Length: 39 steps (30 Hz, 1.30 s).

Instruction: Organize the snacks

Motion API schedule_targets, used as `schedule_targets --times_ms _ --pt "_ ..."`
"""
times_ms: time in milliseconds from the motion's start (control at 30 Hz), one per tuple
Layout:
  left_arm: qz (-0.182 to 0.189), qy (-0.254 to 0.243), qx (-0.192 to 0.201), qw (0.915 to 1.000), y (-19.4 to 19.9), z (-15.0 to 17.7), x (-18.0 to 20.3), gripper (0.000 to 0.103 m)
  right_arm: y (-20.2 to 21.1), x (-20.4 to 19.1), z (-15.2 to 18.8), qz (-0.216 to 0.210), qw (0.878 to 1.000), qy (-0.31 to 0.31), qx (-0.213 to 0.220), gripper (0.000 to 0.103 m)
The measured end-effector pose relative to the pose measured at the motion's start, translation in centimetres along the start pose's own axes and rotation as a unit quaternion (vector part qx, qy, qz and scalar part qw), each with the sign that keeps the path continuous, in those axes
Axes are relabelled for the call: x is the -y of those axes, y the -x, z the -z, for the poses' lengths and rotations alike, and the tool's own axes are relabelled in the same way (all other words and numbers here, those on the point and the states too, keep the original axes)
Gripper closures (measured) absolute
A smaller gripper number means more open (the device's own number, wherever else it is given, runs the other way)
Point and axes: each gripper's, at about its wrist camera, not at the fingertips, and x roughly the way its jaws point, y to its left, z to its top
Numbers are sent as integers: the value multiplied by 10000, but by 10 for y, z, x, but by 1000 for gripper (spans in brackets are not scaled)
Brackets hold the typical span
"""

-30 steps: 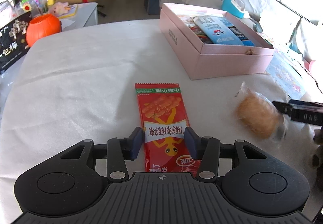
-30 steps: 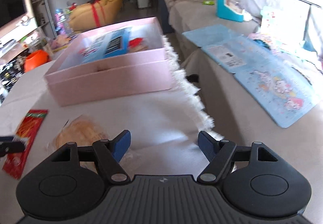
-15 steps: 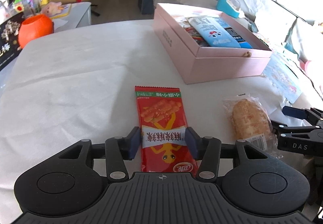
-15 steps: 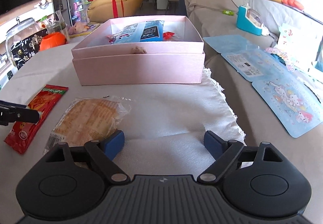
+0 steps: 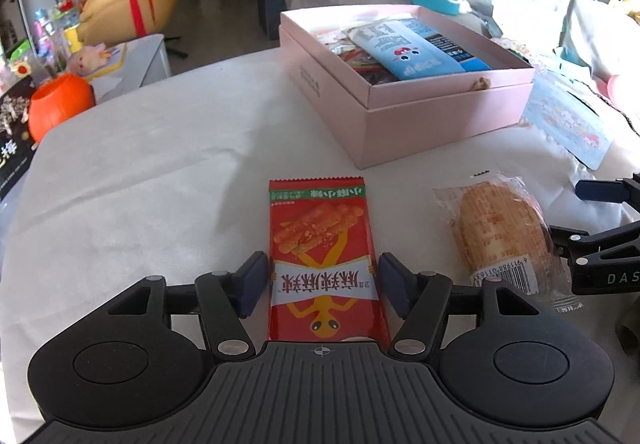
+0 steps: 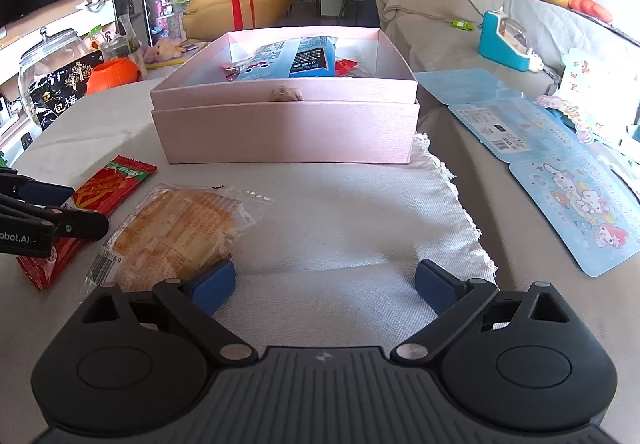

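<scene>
Bare cloth (image 6: 340, 212) before the pink box (image 6: 286, 132) lies open (wrapped bread (image 6: 180, 232) crowds its left).

On the table lay one red snack packet (image 5: 324, 264), one wrapped bread (image 5: 500, 236) and one pink box (image 5: 420, 116). Upper left of the frame stood one orange pumpkin pot (image 5: 60, 104).
</scene>
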Motion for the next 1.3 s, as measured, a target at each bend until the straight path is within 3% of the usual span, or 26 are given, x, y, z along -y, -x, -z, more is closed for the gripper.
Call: schedule_targets --times_ms 267,400,500,667,800,967,1167,1300 --pt "61 39 28 10000 0 1 -2 36 2 4 -3 -120 9999 31 -67 8" --pt "64 61 87 9999 0 3 -3 36 19 8 -11 -174 9993 -218 242 12" --pt "56 68 154 9998 2 5 -2 36 34 -1 -16 -457 9979 -110 449 12" --pt "83 71 106 9999 5 7 -4 36 36 -31 -7 -1191 9918 454 128 12" --pt "149 80 32 9999 11 12 -8 36 34 -38 0 -914 9927 783 95 13" --pt "154 160 63 9997 16 19 -10 37 37 -23 -3 -231 9962 792 262 13" --pt "101 186 50 9998 14 17 -7 35 36 -18 -27 -827 9954 388 279 13" --pt "111 186 -14 9998 14 15 -7 35 8 -35 -42 -728 9958 519 205 14"
